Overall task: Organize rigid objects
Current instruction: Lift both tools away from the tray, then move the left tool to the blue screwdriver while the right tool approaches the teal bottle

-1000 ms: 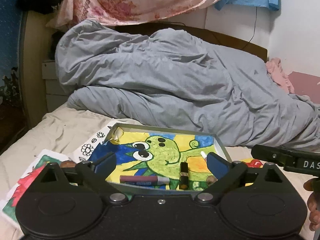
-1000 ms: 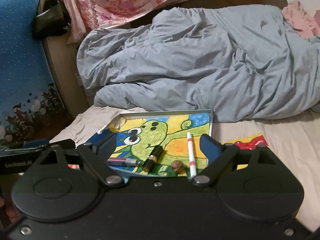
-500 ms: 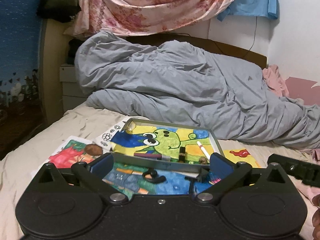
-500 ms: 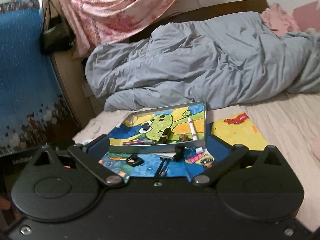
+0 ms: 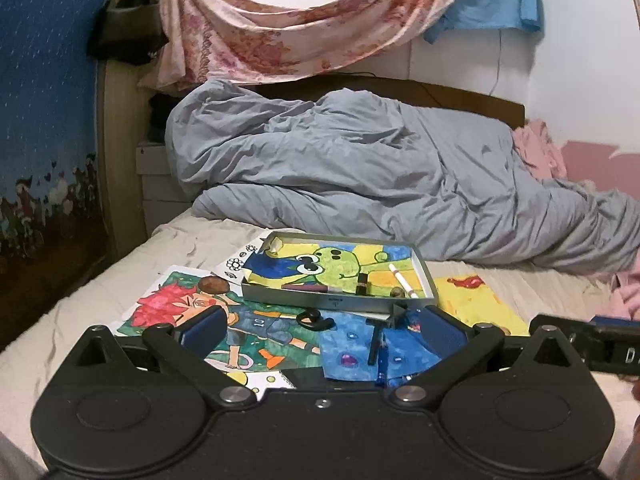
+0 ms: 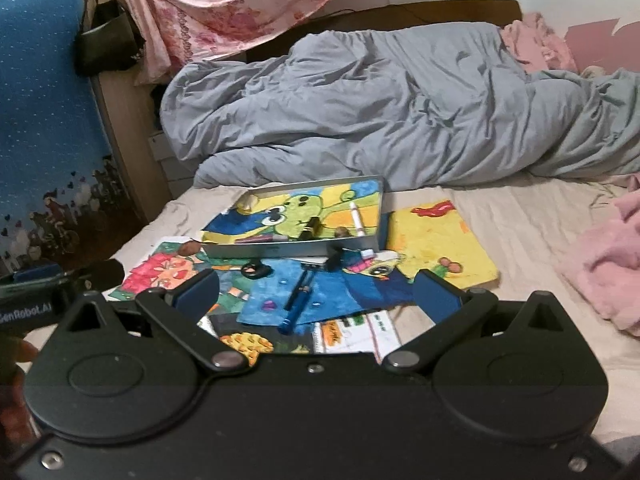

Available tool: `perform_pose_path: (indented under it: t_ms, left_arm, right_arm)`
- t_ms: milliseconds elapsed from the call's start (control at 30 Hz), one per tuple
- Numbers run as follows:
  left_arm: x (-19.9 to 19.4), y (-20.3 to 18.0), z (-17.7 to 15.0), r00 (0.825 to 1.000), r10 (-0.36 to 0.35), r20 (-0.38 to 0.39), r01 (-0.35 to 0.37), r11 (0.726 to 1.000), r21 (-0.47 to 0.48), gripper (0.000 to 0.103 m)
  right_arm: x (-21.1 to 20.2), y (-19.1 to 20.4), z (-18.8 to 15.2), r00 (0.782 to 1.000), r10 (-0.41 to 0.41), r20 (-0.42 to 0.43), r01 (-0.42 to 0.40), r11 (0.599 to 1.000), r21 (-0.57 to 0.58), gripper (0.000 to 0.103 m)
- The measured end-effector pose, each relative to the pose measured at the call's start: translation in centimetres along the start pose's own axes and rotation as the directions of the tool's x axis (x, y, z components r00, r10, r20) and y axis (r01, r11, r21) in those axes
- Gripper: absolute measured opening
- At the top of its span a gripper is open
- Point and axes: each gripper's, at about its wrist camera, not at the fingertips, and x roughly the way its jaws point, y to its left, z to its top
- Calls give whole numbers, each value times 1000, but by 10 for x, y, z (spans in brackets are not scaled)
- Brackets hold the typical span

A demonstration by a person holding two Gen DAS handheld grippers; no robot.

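A bedroom is shown: a bed with a cream sheet [image 5: 132, 280], a crumpled grey duvet [image 5: 360, 176] heaped along its far side, and a floral cloth [image 5: 304, 20] hung on the wall above.

The landmark is a shallow metal tray [image 5: 336, 302] lying on the sheet just in front of the duvet, lined with a green cartoon drawing. Inside the tray, near its front wall, a purple marker [image 5: 308, 287], a dark lipstick tube [image 5: 362, 282], a small brown nut [image 5: 397, 292] and a white pen with pink bands [image 5: 403, 280] are seen.

In front of the tray, coloured drawings [image 6: 320, 300] are spread over the sheet. On them lie a blue pen [image 6: 297, 303], a small black ring-shaped item [image 6: 256, 270] and a black clip [image 6: 335, 257] close to the tray's front wall. A brown round object [image 5: 213, 284] rests left of the tray.

The left gripper [image 5: 320, 328] is seen spread wide, nothing between its pads. The right gripper [image 6: 318, 294] is likewise spread wide and empty, its jaws having just been opening. Both are held short of the tray, above the drawings.
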Motion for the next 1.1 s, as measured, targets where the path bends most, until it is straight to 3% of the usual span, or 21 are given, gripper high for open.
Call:
perform_pose_path:
  t_ms: [267, 1100]
  left_arm:
    - [-12, -26, 7, 1000, 12, 2, -12, 1000, 8, 102]
    - [-29, -39, 11, 996, 85, -9, -85, 996, -17, 102]
  right_arm:
    - [-11, -12, 11, 1000, -27, -4, 27, 1000, 2, 102]
    - [-25, -15, 8, 1000, -3, -11, 3, 1000, -18, 103]
